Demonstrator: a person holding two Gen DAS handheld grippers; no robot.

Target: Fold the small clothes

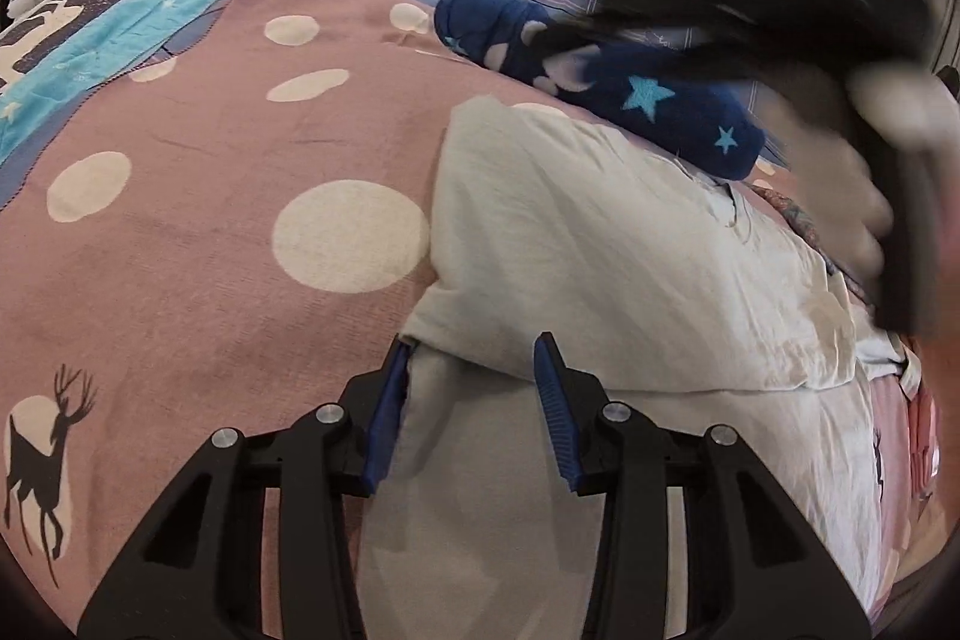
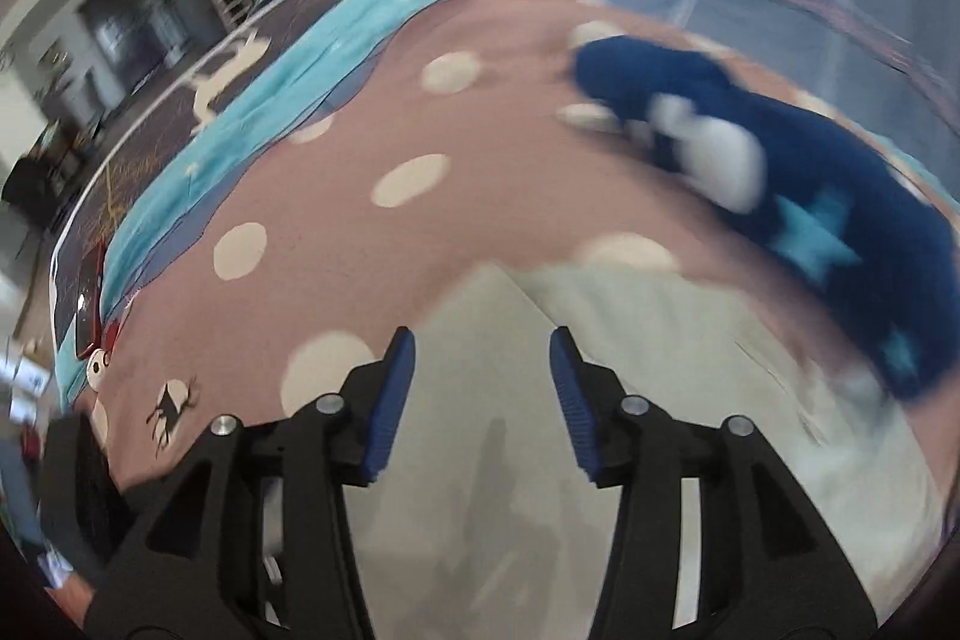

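a pink dotted blanket [image 1: 210,232] covers the bed; cabinets [image 2: 120,22] blur at ten o'clock. left gripper [image 1: 474,370] and right gripper [image 2: 483,361] gape, holding nothing, above a pale garment [image 1: 600,244].

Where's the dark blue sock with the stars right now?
The blue sock lies on the pink dotted blanket, at the far edge of the white garment; it shows upper right in both wrist views, beyond the open tools.
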